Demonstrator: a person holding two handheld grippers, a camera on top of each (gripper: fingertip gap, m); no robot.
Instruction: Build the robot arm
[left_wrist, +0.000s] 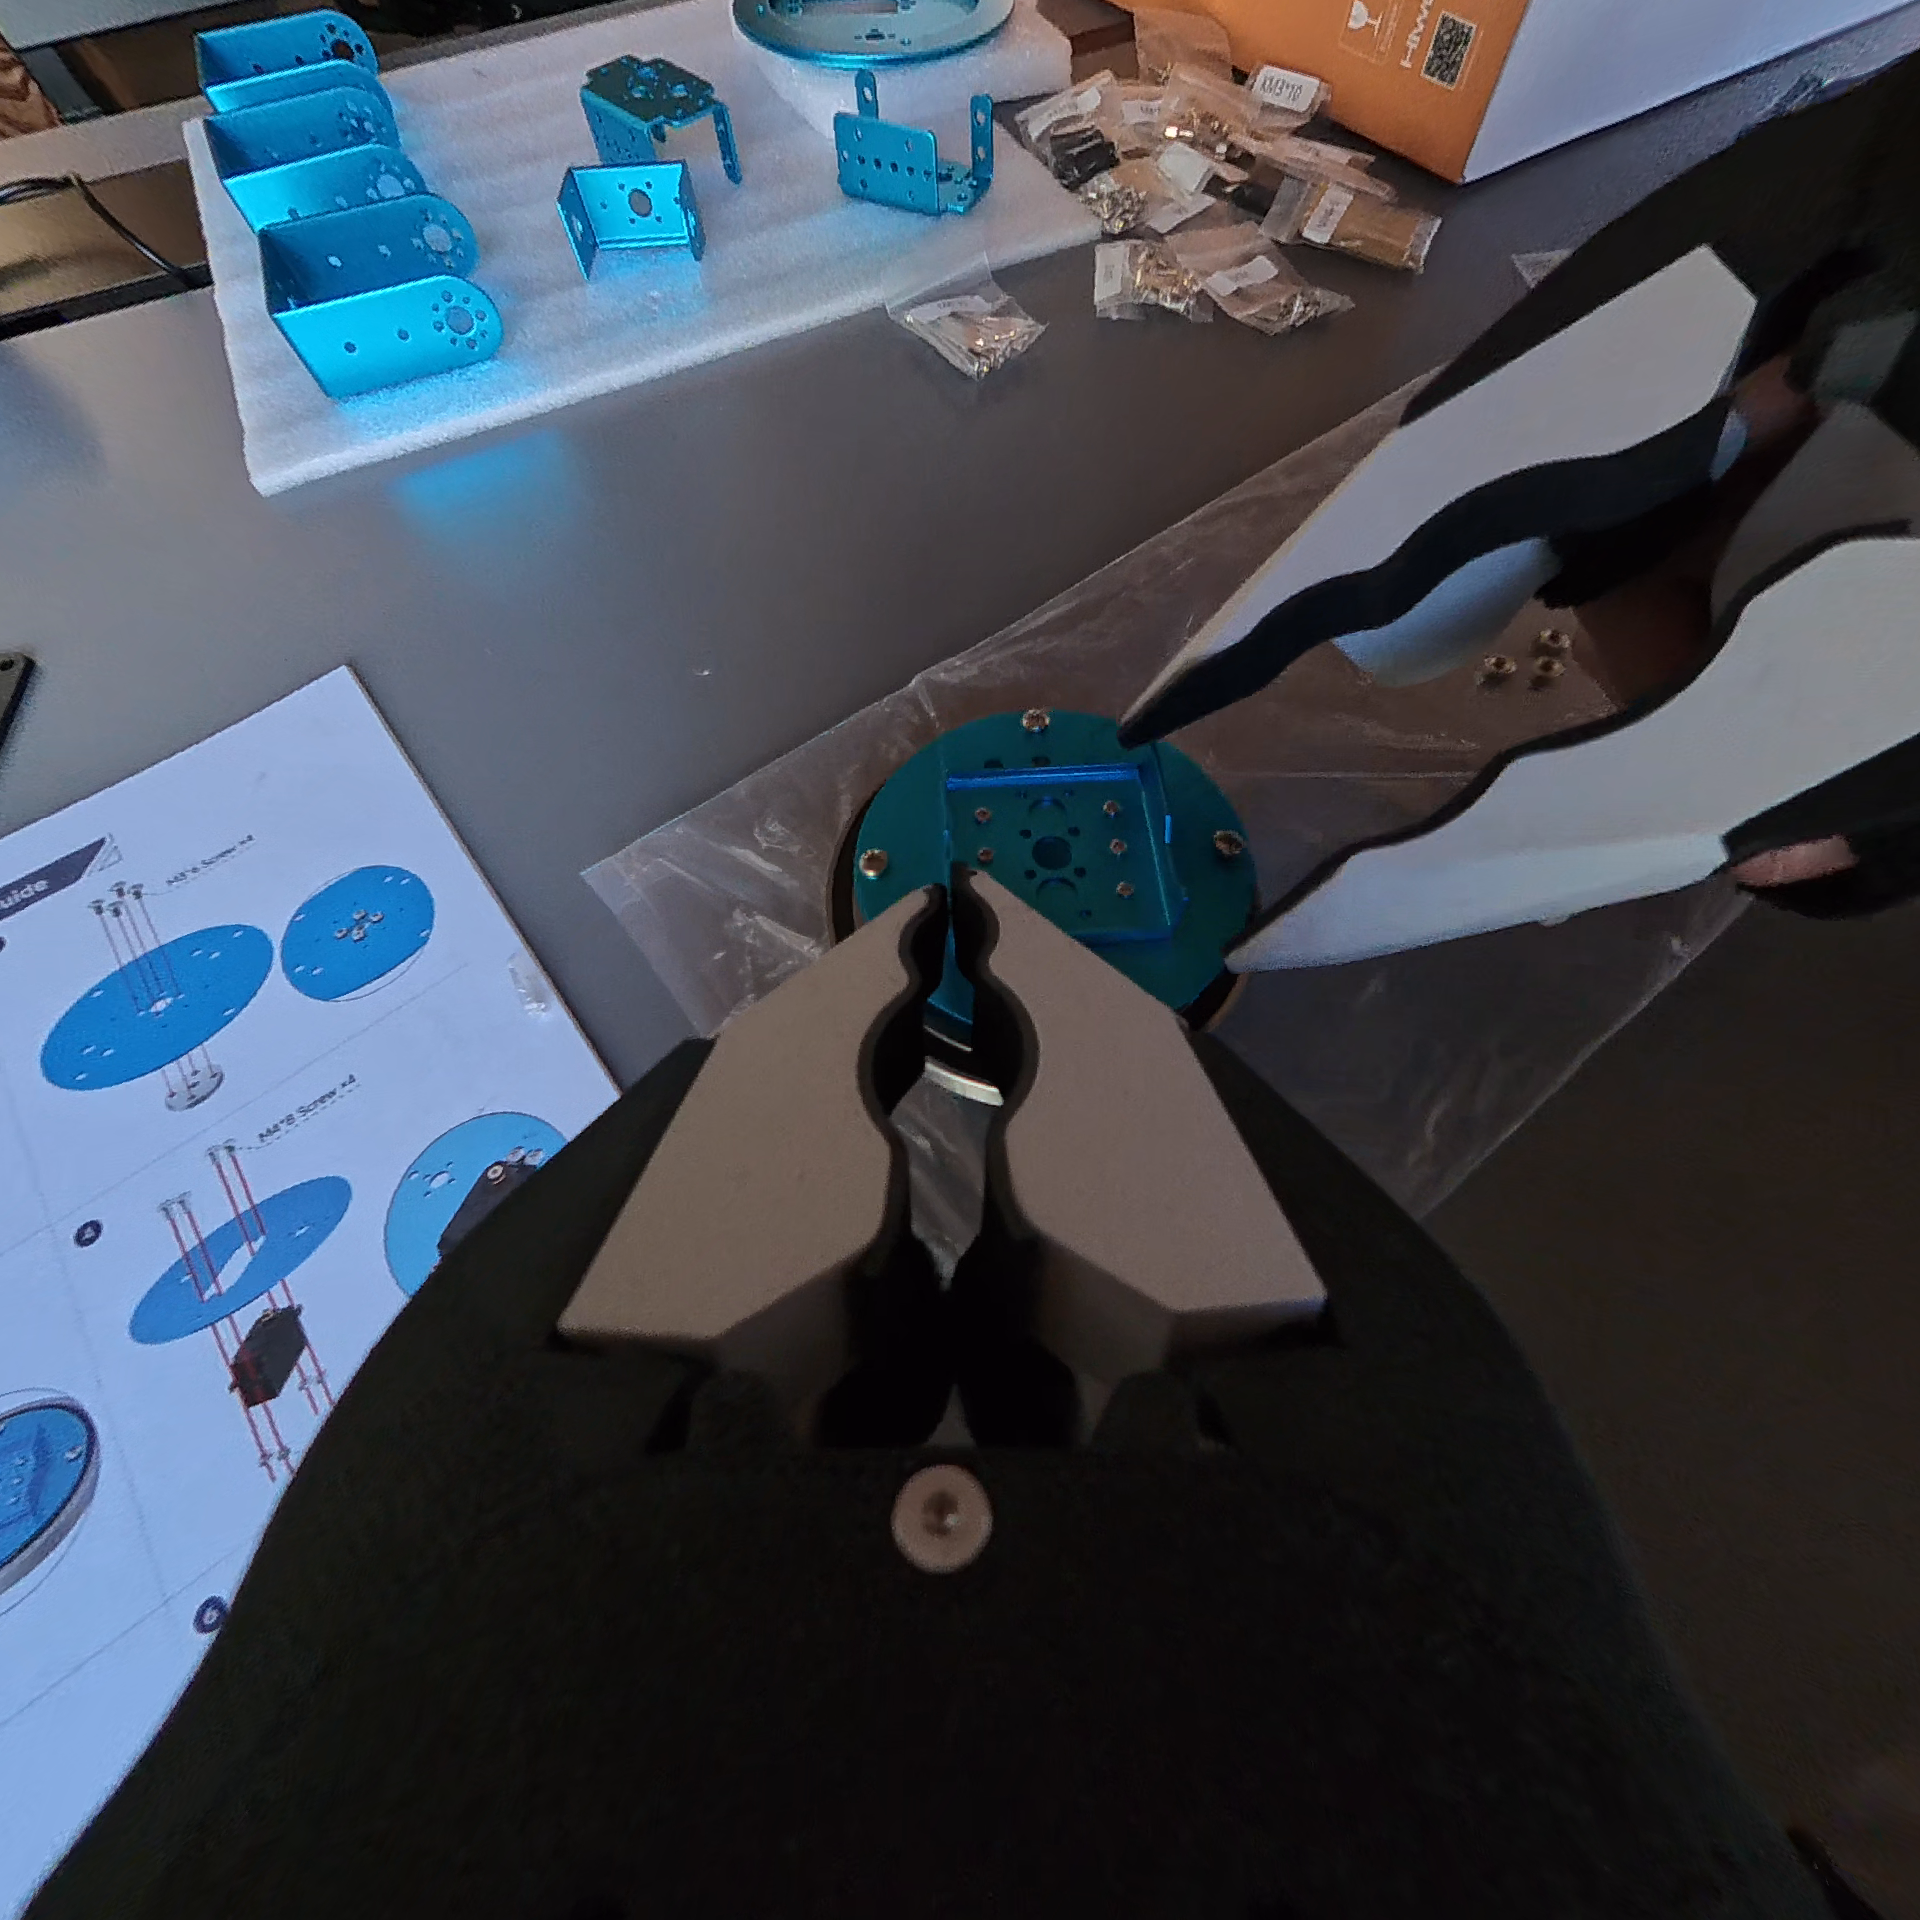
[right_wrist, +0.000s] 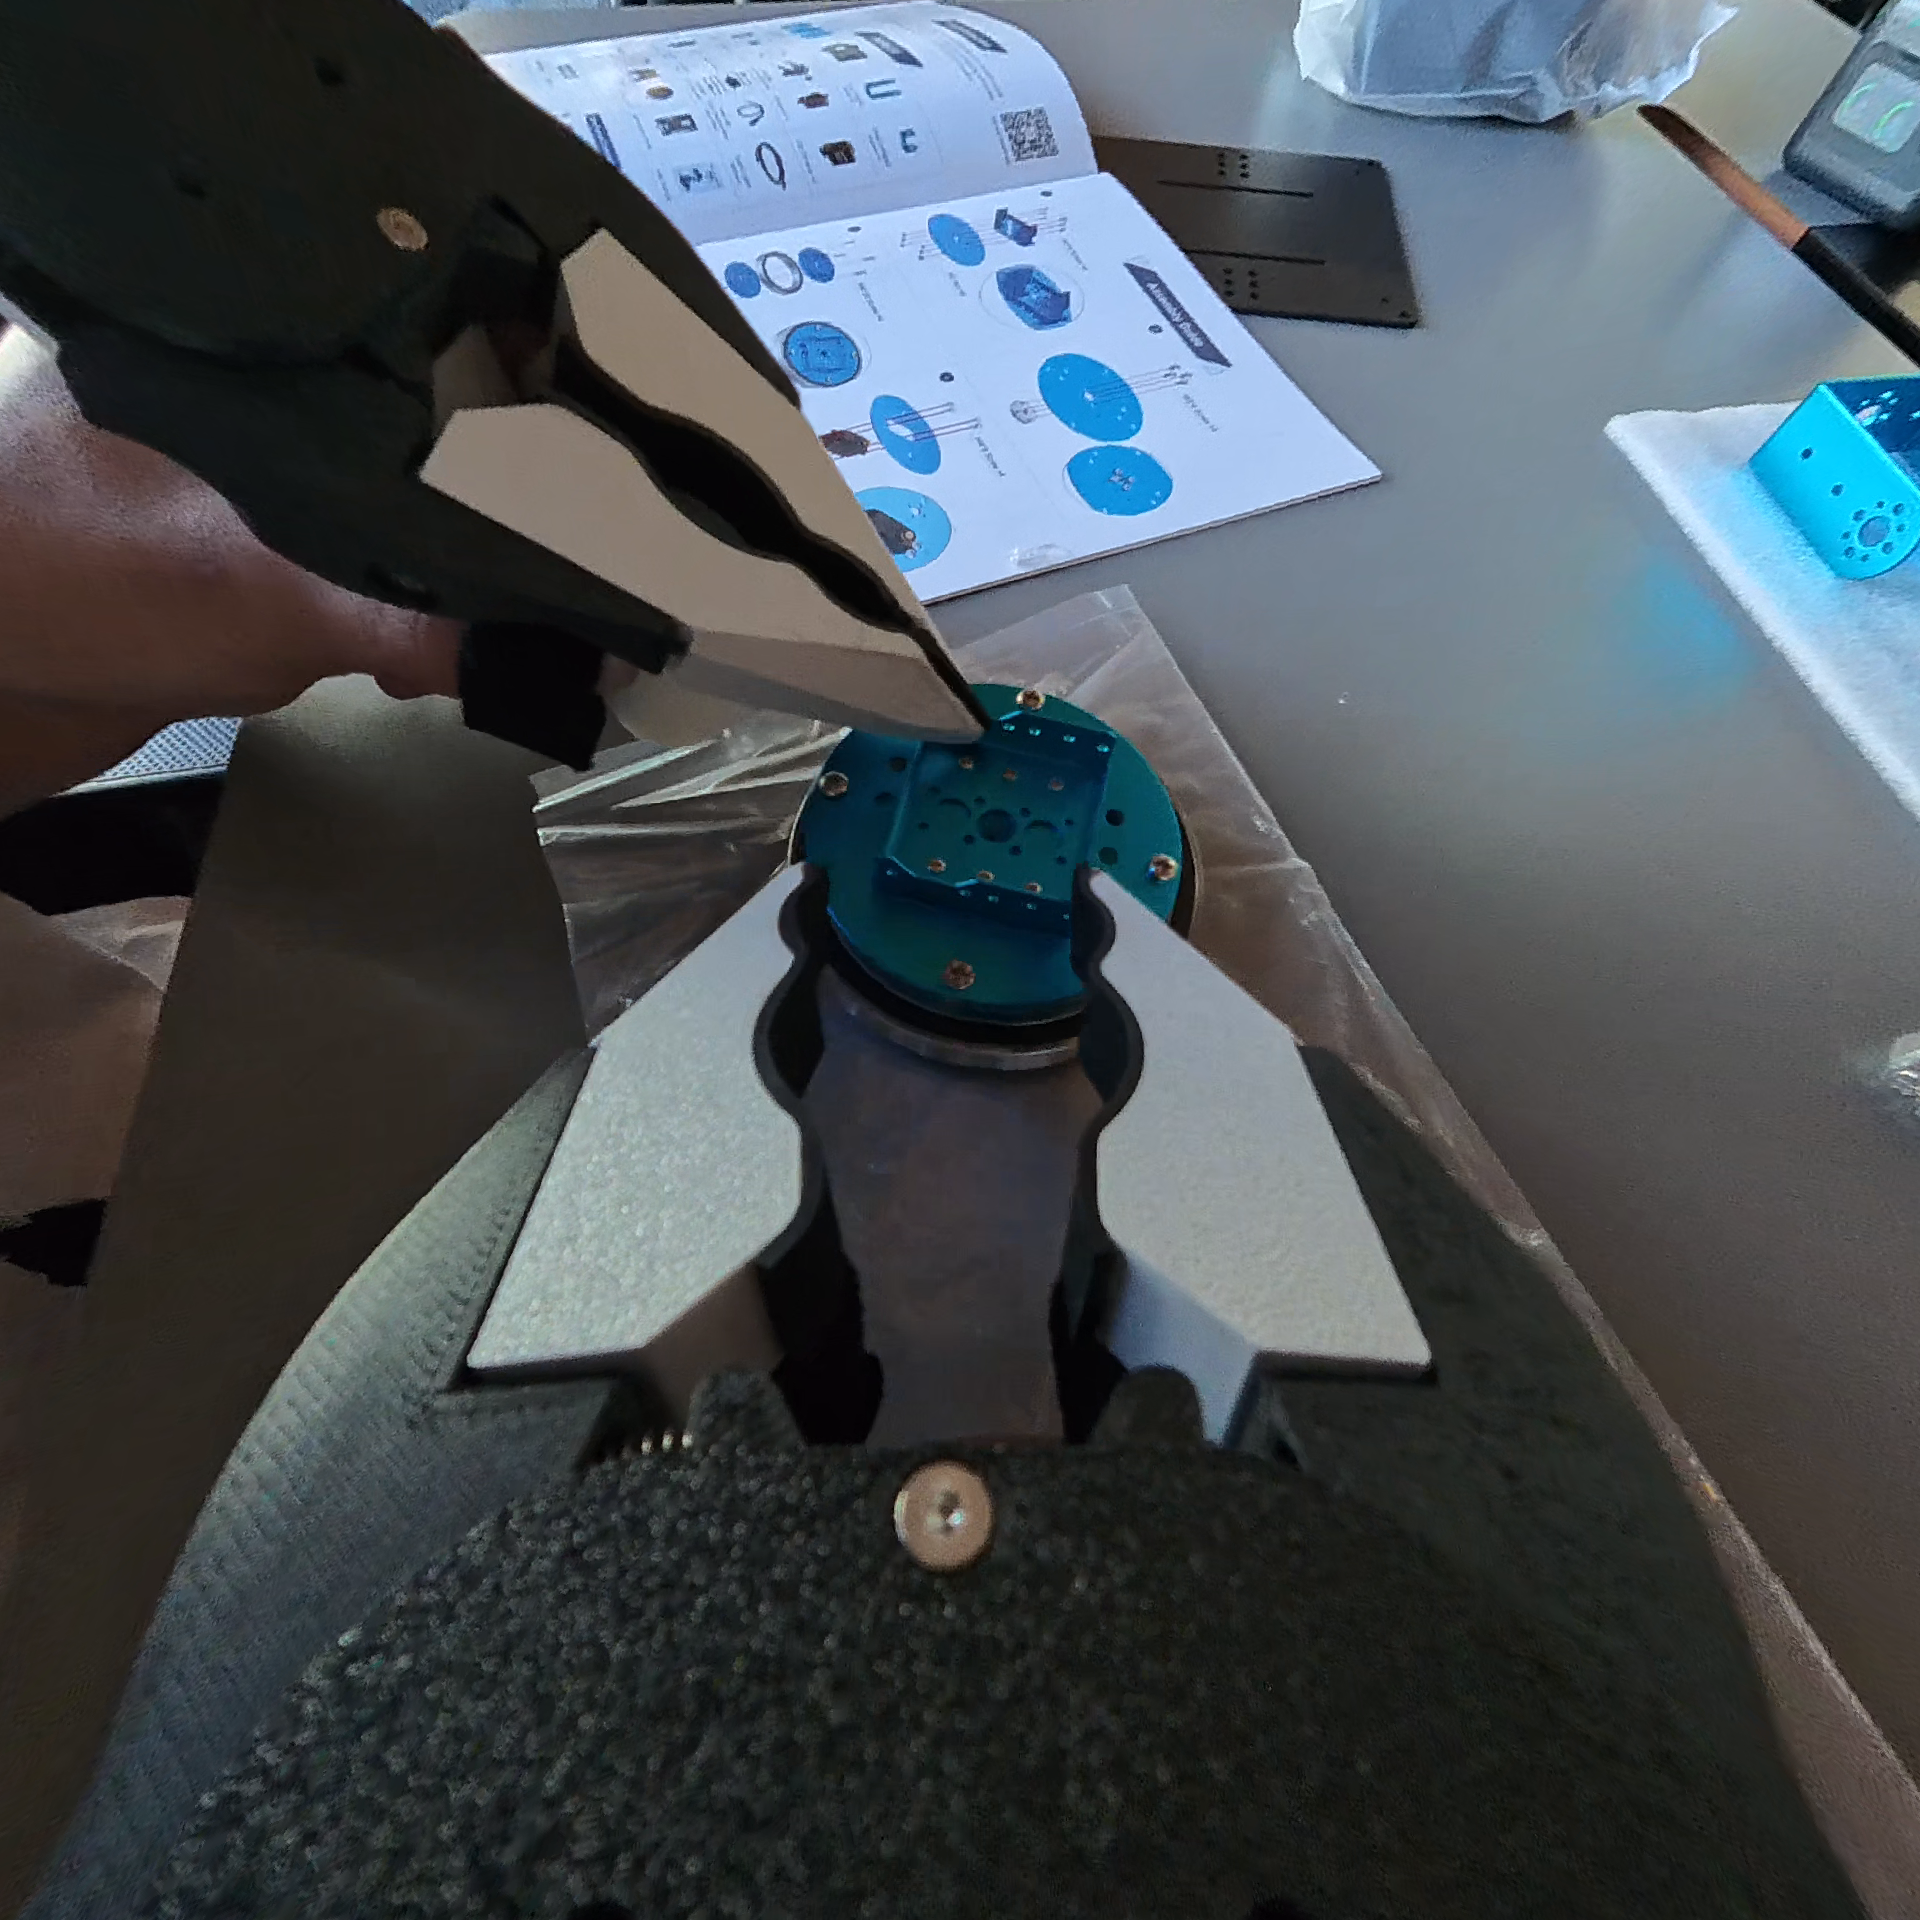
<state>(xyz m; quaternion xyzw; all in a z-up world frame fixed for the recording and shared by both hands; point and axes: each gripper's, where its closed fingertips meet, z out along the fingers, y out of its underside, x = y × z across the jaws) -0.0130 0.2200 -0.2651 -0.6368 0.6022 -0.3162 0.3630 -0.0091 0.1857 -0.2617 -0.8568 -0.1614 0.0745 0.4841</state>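
Observation:
A round blue disc (left_wrist: 914, 800) with brass screws sits on a black base over a clear plastic bag (left_wrist: 727, 883). A square blue bracket (left_wrist: 1070, 862) with holes lies on top of it. My left gripper (left_wrist: 954, 896) is shut, with its tips on the bracket's near corner wall. In the right wrist view the left gripper (right_wrist: 971, 727) comes in from the upper left onto the bracket (right_wrist: 935, 821). My right gripper (right_wrist: 942, 883) is open, with one finger on each side of the disc (right_wrist: 1029, 977). The left wrist view shows the right gripper (left_wrist: 1181, 850) reaching in from the right.
An open instruction booklet (left_wrist: 260, 987) lies left of the disc. A white foam sheet (left_wrist: 623, 343) at the back holds several blue brackets (left_wrist: 374, 301). Bags of screws (left_wrist: 1195, 208) and an orange box (left_wrist: 1403, 73) are at the back right. A black plate (right_wrist: 1288, 229) lies beyond the booklet. Spacing between my two grippers at the tips: around 4 cm. Between my left fingertips and the black plate (right_wrist: 1288, 229) there is roughly 30 cm.

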